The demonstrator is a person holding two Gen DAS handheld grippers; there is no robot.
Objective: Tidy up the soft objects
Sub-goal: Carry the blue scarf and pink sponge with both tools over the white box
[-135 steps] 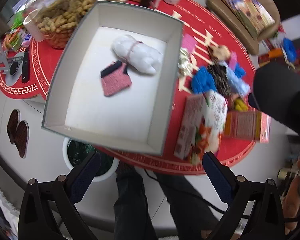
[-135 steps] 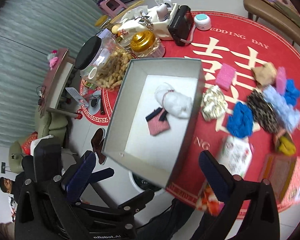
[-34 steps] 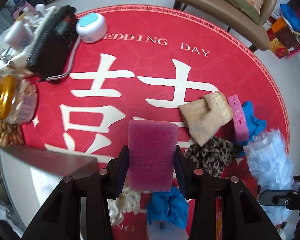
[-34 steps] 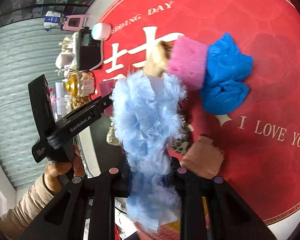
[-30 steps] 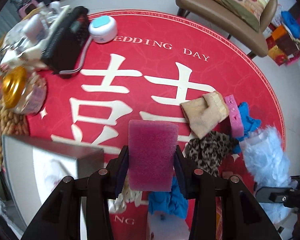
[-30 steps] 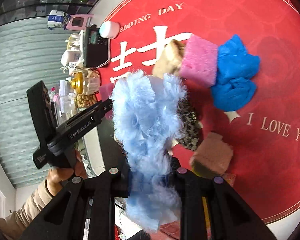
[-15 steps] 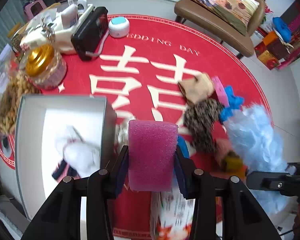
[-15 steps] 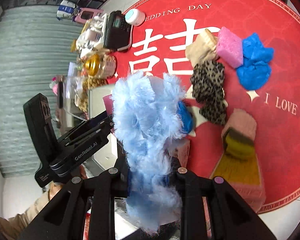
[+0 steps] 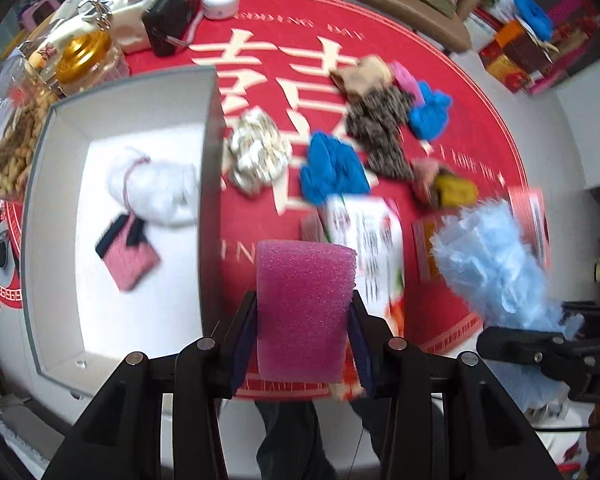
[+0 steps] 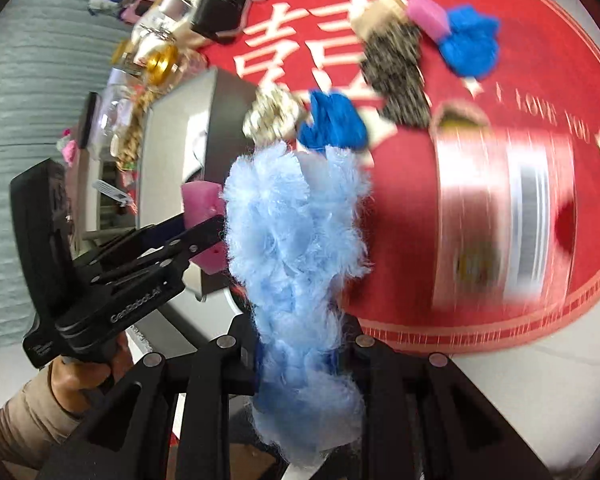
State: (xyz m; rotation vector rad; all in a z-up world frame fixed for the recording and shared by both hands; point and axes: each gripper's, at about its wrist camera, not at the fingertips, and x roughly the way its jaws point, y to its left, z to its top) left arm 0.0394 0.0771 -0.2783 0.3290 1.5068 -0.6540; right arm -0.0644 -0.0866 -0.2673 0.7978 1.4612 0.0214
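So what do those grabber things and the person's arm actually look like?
Both are matte black frames with silver round screws and dark blue pads lining the fingers. The left gripper, seen from the right camera, has a chunky pistol-style body with white "GenRobot.AI" lettering. A bare hand grips its handle, with a beige sleeve at the wrist. The right gripper matches it.

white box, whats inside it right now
Inside the white box: a white plush bundle and a small pink pouch. The near wall hides the floor strip behind it.

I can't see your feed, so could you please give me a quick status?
Left gripper shut on magenta foam sponge. Right gripper shut on fluffy light-blue cloth. Open white box lower left, nothing blocking.
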